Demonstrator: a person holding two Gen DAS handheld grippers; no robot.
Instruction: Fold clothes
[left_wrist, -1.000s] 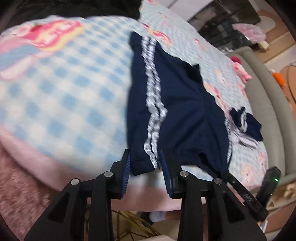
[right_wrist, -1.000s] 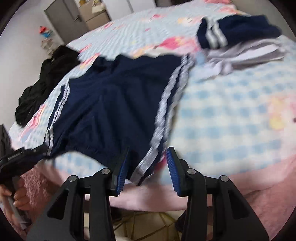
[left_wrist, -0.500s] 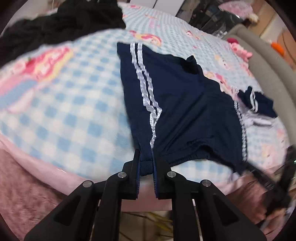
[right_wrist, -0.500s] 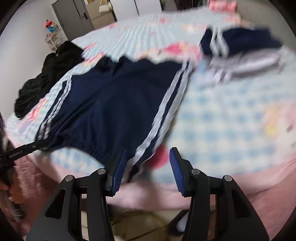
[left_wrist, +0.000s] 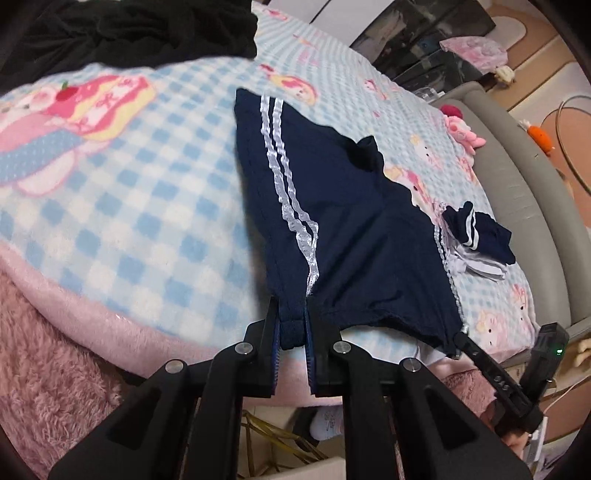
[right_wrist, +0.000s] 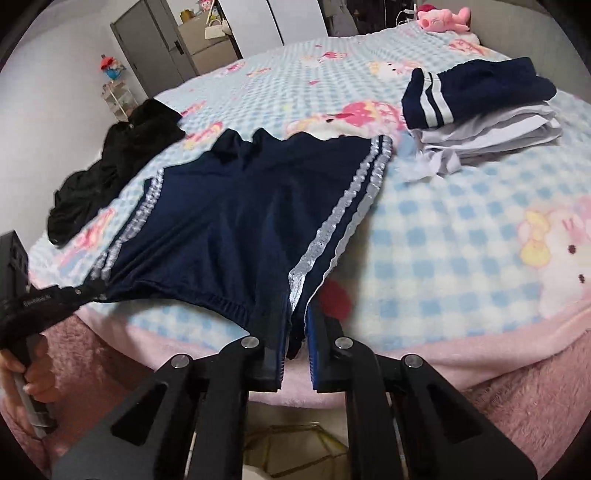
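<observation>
While both of my tongs are clamped on the waistband, the navy shorts (left_wrist: 343, 236) lie spread flat on the blue-and-white checked blanket (left_wrist: 122, 206), waistband at the near edge of the bed and legs pointing away from me. My left gripper (left_wrist: 291, 332) has its jaws drawn narrow on the waistband corner, just below the double white side stripe (left_wrist: 291, 206). My right gripper (right_wrist: 295, 332) pinches the opposite corner, its jaws likewise nearly together with the dark elastic bunched between them; from the left wrist view I see its tip meeting the fabric at the far corner. The waistband between the two corners sags in a shallow curve just above the blanket's pink border (right_wrist: 424, 354).

Beyond the shorts on my right sits a stack of folded clothes (right_wrist: 487, 136), a navy piece with white stripes on top of pale grey ones, near the shorts' leg hem but not touching it. A heap of black clothing (right_wrist: 107, 184) lies well off to my left. A pink plush toy (right_wrist: 443, 16) rests at the far edge of the bed.
</observation>
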